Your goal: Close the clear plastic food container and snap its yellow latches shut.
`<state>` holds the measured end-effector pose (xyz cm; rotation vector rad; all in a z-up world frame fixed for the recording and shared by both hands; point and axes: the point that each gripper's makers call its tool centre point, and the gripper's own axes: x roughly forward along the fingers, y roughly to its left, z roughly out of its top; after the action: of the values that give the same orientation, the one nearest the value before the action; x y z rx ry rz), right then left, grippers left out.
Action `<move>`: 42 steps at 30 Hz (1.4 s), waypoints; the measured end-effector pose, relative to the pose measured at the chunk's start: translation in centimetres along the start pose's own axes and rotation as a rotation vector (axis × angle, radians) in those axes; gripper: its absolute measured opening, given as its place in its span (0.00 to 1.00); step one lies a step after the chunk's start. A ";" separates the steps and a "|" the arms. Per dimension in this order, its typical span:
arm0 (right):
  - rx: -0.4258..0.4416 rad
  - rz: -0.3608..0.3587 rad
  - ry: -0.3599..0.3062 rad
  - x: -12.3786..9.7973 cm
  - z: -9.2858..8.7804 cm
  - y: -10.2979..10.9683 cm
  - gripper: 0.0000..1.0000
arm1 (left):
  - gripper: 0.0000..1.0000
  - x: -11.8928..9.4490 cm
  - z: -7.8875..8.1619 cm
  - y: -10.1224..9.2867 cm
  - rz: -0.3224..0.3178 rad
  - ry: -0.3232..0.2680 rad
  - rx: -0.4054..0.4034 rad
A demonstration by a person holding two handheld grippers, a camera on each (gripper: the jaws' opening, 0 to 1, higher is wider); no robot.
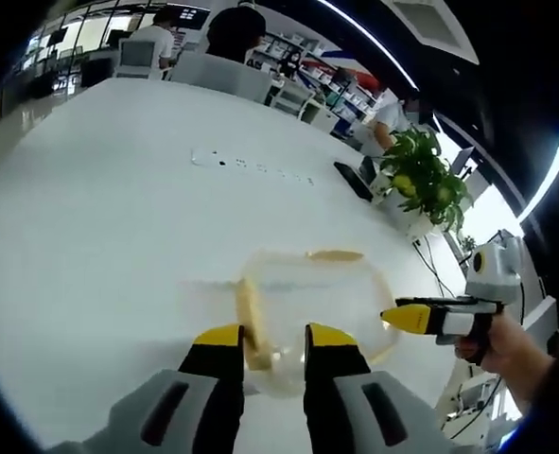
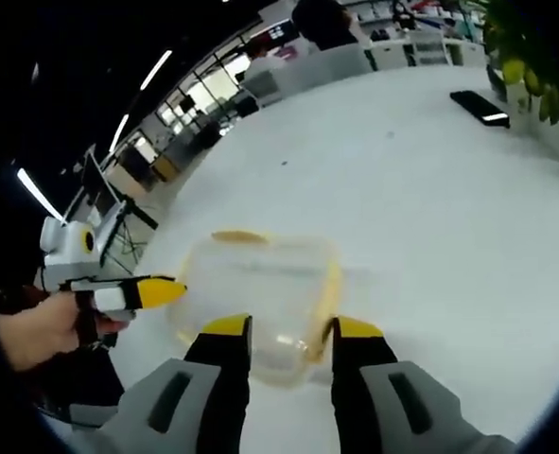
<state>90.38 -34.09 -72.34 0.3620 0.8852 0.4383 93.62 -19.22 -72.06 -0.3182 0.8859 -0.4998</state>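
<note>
The clear plastic container sits on the white table. One yellow latch lies along its left side and another along its far edge. My left gripper is open, its yellow tips astride the container's near corner. The right gripper comes in from the right, tip close to the container's right side. In the right gripper view the container shows yellow latches at its far edge and right side. My right gripper is open over its near edge, and the left gripper points in from the left.
A potted plant and a flat black device stand at the table's right side; both also show as the plant and the device. Chairs and seated people are at the far end. The table edge runs close on the right.
</note>
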 end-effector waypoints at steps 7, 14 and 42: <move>-0.163 -0.014 -0.002 -0.1 1.1 0.0 0.34 | 0.21 -0.1 0.5 -0.4 -0.020 -0.013 0.111; -0.237 -0.030 -0.057 -0.3 3.3 0.1 0.31 | 0.22 -0.6 1.7 -1.0 -0.040 -0.001 0.256; -0.404 0.080 -0.014 1.1 4.4 2.8 0.18 | 0.22 0.2 1.7 -4.9 -0.151 0.137 0.680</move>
<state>93.91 -31.68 -69.21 0.0292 0.7491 0.6732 93.69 -23.35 -68.85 0.2763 0.7752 -0.9348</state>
